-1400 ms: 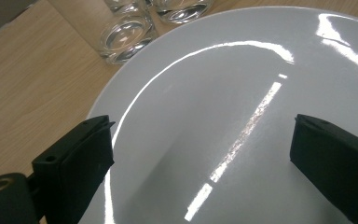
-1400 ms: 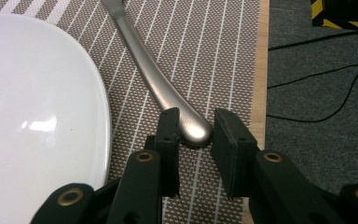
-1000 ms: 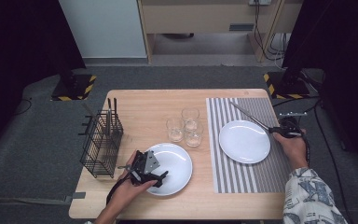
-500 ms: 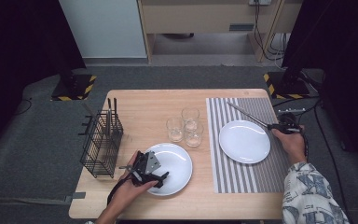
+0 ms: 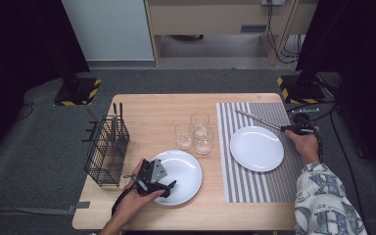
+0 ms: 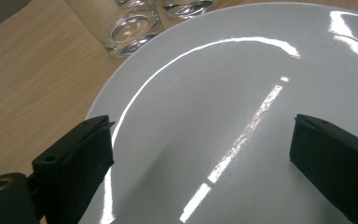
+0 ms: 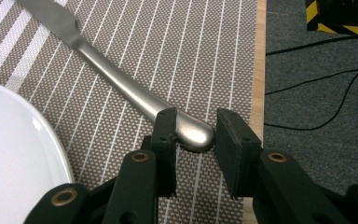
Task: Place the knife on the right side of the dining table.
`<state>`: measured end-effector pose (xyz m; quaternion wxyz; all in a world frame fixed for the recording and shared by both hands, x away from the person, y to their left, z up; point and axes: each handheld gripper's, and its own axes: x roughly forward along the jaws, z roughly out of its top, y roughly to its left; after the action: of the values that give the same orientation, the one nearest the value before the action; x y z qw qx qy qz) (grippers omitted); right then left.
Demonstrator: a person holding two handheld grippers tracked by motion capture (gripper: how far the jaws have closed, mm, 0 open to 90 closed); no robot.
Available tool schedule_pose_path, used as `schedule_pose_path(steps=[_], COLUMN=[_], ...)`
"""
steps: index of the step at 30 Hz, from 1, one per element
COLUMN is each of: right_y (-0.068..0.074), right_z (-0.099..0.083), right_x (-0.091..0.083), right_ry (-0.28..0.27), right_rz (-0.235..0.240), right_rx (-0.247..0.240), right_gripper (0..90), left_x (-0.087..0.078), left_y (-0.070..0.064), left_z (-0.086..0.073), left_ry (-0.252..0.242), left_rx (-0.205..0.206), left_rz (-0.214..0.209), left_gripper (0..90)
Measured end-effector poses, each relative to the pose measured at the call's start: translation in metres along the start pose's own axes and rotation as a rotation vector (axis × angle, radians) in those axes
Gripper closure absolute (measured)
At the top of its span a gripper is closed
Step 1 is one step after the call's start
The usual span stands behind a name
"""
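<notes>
Left gripper (image 5: 169,185): jaws spread wide, poised over the near-left part of the near plate (image 5: 182,172). Left gripper view: both jaws stand apart above the plate's (image 6: 242,93) glossy face, nothing between them; contact with the plate cannot be told.

Right gripper (image 5: 288,129): jaws narrow, bracketing the rounded handle end of the knife (image 5: 257,120). Right gripper view: the handle end (image 7: 193,133) sits against the left jaw, with a small gap to the right jaw, so not clamped. The knife lies flat on the mat (image 7: 177,56), blade pointing away from the gripper.

Positions relative to the mat (image 5: 254,191), which covers the right part of the table (image 5: 147,105):
- Far plate (image 5: 257,148) rests on the mat, centre.
- Knife lies on the mat, behind the far plate, slanting toward its right edge.
- Three glasses (image 5: 196,132) are clustered just left of the mat.
- Near plate is left of the mat, in front of the glasses.
- Wire basket (image 5: 105,152) is well left of the mat, by the table's left edge, with utensils upright in it.
</notes>
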<state>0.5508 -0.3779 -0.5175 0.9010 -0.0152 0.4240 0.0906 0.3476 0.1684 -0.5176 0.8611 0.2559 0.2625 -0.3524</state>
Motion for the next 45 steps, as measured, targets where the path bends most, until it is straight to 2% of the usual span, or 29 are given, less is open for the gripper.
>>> schedule_pose_path(steps=[4, 8, 14, 21, 24, 31, 33, 45], right_y=[0.001, 0.004, 0.01, 0.009, 0.008, 0.011, 0.01, 0.012], right_z=[0.0, -0.002, -0.006, -0.011, -0.009, -0.002, 0.0, 0.014], right_x=[-0.003, -0.009, -0.014, -0.006, -0.002, 0.006, 0.009, 0.025], right_ry=[-0.008, -0.03, -0.023, 0.005, -0.01, -0.028, -0.039, -0.07], right_rz=[0.0, 0.012, 0.023, 0.008, 0.01, -0.014, -0.037, -0.056], right_rx=[-0.009, -0.028, -0.029, -0.019, 0.008, -0.005, 0.01, 0.058], right_gripper=[70.6, 78.2, 79.2, 77.6, 77.0, 79.6, 80.4, 79.3], left_x=[0.0, -0.002, -0.005, -0.007, -0.007, -0.005, -0.005, -0.003], left_y=[0.0, 0.0, 0.0, 0.0, 0.0, -0.003, -0.002, -0.001], left_z=[0.0, 0.0, 0.001, 0.001, 0.001, 0.003, 0.003, 0.002], left_ry=[0.0, -0.01, -0.018, -0.023, -0.025, -0.028, -0.027, -0.025], left_rx=[0.001, 0.003, 0.006, 0.01, 0.003, 0.006, 0.005, -0.003], left_rz=[0.001, 0.008, 0.015, 0.025, 0.027, 0.02, 0.019, 0.017], left_gripper=[5.3, 5.4, 5.4, 5.4, 5.5, 5.5, 5.5, 5.5])
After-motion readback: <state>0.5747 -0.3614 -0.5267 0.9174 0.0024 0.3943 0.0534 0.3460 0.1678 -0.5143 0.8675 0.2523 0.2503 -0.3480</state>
